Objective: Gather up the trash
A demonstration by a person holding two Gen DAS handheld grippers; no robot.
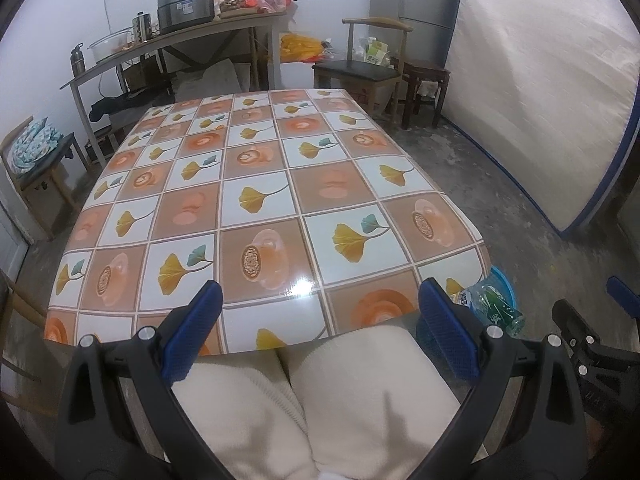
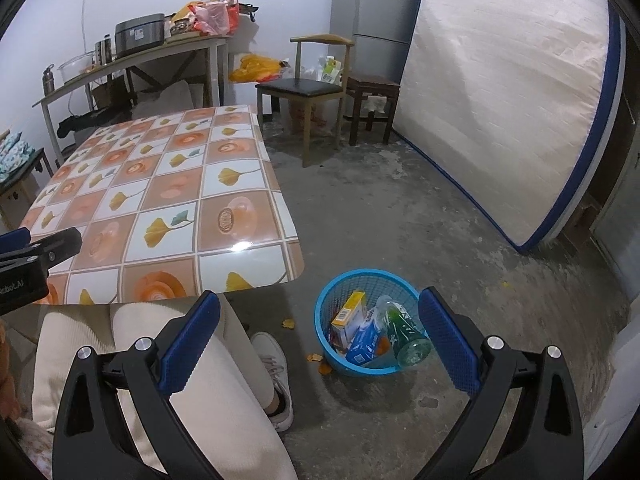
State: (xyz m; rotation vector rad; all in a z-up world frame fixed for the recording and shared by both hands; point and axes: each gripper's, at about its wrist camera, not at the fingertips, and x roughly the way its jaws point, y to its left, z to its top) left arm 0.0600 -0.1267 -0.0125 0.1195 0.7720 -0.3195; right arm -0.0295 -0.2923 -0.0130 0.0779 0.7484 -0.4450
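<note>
Left gripper point(image 1: 320, 332): held over the person's lap at the near edge of the table, its blue-padded fingers point(image 1: 196, 328) spread wide with nothing between them. It also shows at the left edge of the right wrist view point(image 2: 36, 268).
Right gripper point(image 2: 320, 336): fingers wide apart and empty — it hangs over the floor to the right of the person's leg, with the basket in view between the finger pads point(image 2: 448, 344).
Blue basket point(image 2: 332, 344): a round mesh basket standing on the concrete floor point(image 2: 420, 208), just off the near right corner of the table and close to the person's shoe point(image 2: 276, 372).
Trash in the basket: a green plastic bottle point(image 2: 404, 332) lying tilted with its base over the rim, a yellow and white carton point(image 2: 348, 314) and a blue packet point(image 2: 364, 340) — all inside.
Floor scraps: a few small orange bits point(image 2: 316, 358) lie on the floor just left of the basket.
Table point(image 1: 256, 200): covered with a glossy checked cloth of orange flowers and yellow leaves; no objects stand on it.
Person: seated at the table, cream trousers point(image 1: 320, 408) filling the bottom of the left wrist view.
Background: a wooden chair point(image 2: 312, 88) and a dark stool point(image 2: 372, 92) stand beyond the table, a mattress point(image 2: 500, 92) leans upright at the right, and a side bench point(image 1: 180, 40) along the wall carries a cooker and plastic bags.
</note>
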